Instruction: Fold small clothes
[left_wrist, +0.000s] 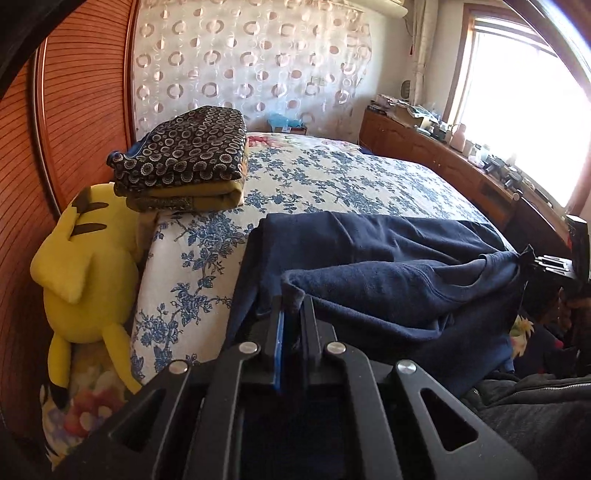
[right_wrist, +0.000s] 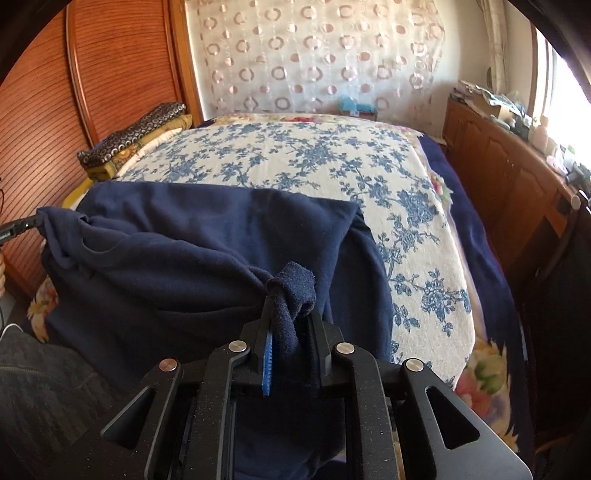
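A navy blue garment (left_wrist: 388, 266) lies on the near part of the bed, with its near edge lifted and stretched between the two grippers. My left gripper (left_wrist: 293, 301) is shut on one corner of that edge; only a thin fold of cloth pokes out above its fingertips. In the right wrist view, my right gripper (right_wrist: 291, 295) holds a thick bunch of the navy garment (right_wrist: 184, 251) between its fingers. Each gripper also shows at the edge of the other's view: the right gripper (left_wrist: 532, 258) at far right and the left gripper (right_wrist: 26, 225) at far left.
The bed has a white cover with blue flowers (right_wrist: 295, 158). A folded stack of dark ring-patterned cloth (left_wrist: 184, 155) sits at its far left, by a wooden slatted panel (left_wrist: 74, 110). A yellow plush toy (left_wrist: 81, 266) hangs off the left side. A cluttered wooden cabinet (right_wrist: 498, 158) runs along the right.
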